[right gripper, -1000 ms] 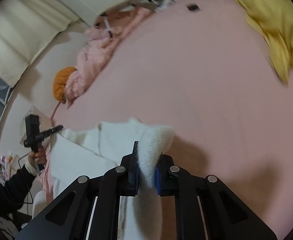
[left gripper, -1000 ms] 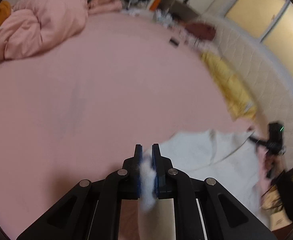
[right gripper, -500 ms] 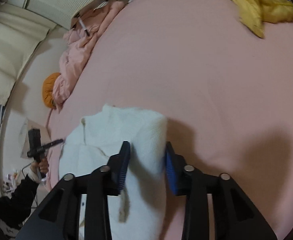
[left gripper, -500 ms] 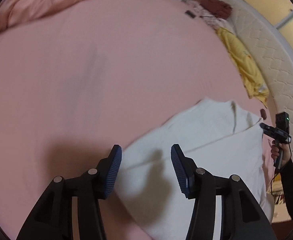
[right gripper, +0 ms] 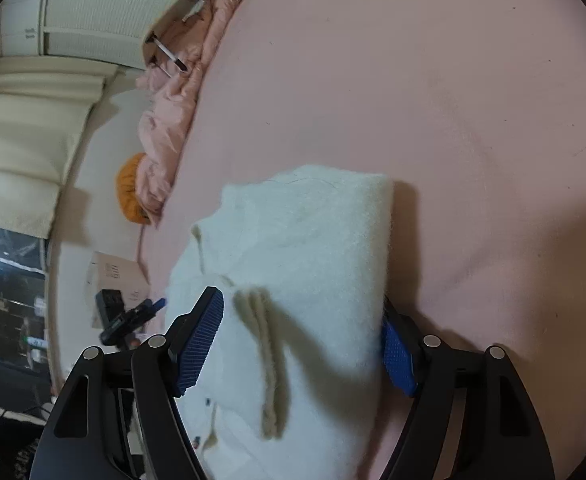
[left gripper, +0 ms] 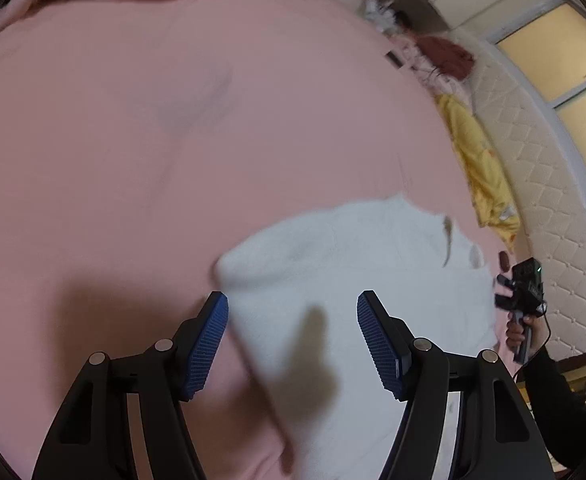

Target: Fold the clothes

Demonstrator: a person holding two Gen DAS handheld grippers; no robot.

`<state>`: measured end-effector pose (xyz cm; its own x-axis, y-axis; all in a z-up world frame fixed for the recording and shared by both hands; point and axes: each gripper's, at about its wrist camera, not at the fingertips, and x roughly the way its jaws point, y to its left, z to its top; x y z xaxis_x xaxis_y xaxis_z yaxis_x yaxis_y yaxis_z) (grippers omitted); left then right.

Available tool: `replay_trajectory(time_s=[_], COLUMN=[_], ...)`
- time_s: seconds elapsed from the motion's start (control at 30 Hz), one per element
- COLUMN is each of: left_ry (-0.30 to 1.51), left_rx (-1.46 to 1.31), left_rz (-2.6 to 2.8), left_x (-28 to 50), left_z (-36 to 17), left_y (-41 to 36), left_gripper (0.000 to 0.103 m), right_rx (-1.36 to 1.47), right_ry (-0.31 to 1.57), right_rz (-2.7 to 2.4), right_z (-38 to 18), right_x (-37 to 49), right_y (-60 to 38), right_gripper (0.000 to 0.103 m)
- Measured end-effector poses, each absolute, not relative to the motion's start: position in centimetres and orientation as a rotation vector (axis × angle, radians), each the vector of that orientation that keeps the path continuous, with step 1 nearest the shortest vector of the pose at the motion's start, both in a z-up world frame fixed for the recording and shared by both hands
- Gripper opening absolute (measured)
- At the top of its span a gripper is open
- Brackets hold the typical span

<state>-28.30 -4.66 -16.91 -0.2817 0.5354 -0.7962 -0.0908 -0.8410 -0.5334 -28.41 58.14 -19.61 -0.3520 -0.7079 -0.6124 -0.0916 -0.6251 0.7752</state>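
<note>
White fleecy garment [left gripper: 357, 280] lies on the pink bed sheet [left gripper: 173, 140], one layer already doubled over. It sits directly ahead of and beneath both tongs.

Step in hand, as judged: letting go after laying a fold. To do it well:
- lift each tong straight up and clear so the pads do not snag the pile and drag the fold open
- check that the folded edge on the right tong's side stays straight before the next grab
- the loose ribbed strip [right gripper: 267, 360] on top should be tucked or flattened, or it may bunch inside the next fold

Left gripper [left gripper: 293, 340]: jaws opening, standing wide. Garment corner lies between and below the 2 fingers; the left pad [left gripper: 207, 346] is just beside the cloth edge, over pink sheet. No pinch visible; nothing held.

Right gripper [right gripper: 301, 344]: jaws opening, wide. Thick folded edge of the garment [right gripper: 305, 248] fills the gap between the fingers. Outer pad [right gripper: 399, 354] sits right against the fold's side, partly hidden by it; whether it touches, cannot tell. The inner pad is clear above the cloth. No grip apparent.

Seen from the left tong, the person's right hand [left gripper: 519, 330] is far to the right, past the garment.
</note>
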Motion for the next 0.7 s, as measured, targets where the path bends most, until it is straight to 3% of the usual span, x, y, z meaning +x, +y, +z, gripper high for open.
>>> replay_trajectory(time_s=[0.37, 0.47, 0.5, 0.6, 0.7], left_ry=[-0.644, -0.517, -0.49, -0.67, -0.441], left_rx=[-1.382, -1.425, -1.456, -1.434, -1.457], left_rz=[1.846, 1.952, 1.989, 1.904, 1.882], left_x=[-29.2, -30.7, -31.3, -32.3, -31.7], left_z=[-18.0, -19.0, -19.5, -19.7, -19.1], left_y=[1.6, 2.0, 1.9, 1.1, 4.2], left_gripper=[0.069, 0.069, 0.063, 0.062, 0.053], right_rx=[1.464, 1.469, 1.47, 1.455, 1.435], right_ry=[-1.056, -1.052, -1.047, -1.013, -1.012], right_rz=[-2.044, -2.034, -2.029, -2.015, -1.984], right_z=[-19.3, -19.4, -19.4, -19.2, -19.6], right_x=[-28.2, -28.2, -28.3, -28.7, -29.7], right_y=[57.9, 58.1, 58.1, 57.7, 57.0], right_gripper=[0.074, 0.074, 0.074, 0.074, 0.074])
